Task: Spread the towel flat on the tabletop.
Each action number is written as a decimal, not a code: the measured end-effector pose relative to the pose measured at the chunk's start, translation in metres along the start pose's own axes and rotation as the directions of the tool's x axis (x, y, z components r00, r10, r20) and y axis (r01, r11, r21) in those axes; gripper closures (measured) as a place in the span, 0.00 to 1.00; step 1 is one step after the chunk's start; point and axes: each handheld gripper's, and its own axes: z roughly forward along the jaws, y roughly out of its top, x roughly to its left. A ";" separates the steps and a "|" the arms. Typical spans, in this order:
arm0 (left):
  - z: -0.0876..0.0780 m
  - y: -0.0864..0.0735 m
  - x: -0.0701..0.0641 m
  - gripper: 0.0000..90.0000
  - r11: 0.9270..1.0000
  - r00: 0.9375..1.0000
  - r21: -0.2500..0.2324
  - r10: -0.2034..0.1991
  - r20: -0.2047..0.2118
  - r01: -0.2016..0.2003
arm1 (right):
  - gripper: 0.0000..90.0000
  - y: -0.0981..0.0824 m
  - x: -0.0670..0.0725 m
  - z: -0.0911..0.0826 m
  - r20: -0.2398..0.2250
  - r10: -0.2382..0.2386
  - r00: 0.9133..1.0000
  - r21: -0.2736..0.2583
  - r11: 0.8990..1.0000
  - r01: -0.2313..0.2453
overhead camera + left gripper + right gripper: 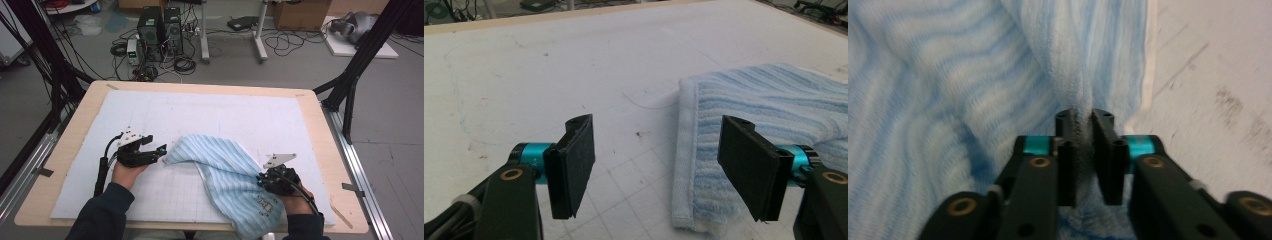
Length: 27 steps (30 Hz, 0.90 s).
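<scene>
Right claw (1083, 150) clenched on striped towel (227, 175) fold, near worktop (320, 135) front edge. Left claw (659, 170) released, jaws straddling towel's far corner. Judged folding step; next: close on corner, then lift.

The towel (227, 172) is pale blue with fine darker-blue stripes and a white hem, with a small dark print toward 5 o'clock. Under it lies a white mat (210, 112) ruled with a faint grey grid, on a light wooden table (320, 125). Both grippers, left (159, 150) and right (260, 181), are black with teal collars and brass-coloured screws. The sleeves (102, 215) are dark navy.
</scene>
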 end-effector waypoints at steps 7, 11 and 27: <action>0.004 -0.001 -0.004 0.36 1.000 1.000 0.008 0.011 0.021 -0.011 | 0.47 0.044 -0.013 0.012 0.017 0.084 0.996 -0.169 0.982 -0.080; 0.002 -0.001 -0.005 0.36 1.000 0.999 0.007 0.026 0.023 -0.026 | 0.37 0.070 -0.018 0.033 0.009 0.073 0.997 -0.203 0.977 -0.069; 0.002 -0.001 -0.008 0.37 1.000 0.999 -0.018 0.017 0.045 -0.016 | 0.24 0.141 -0.035 0.112 -0.002 0.007 1.000 -0.063 0.998 -0.007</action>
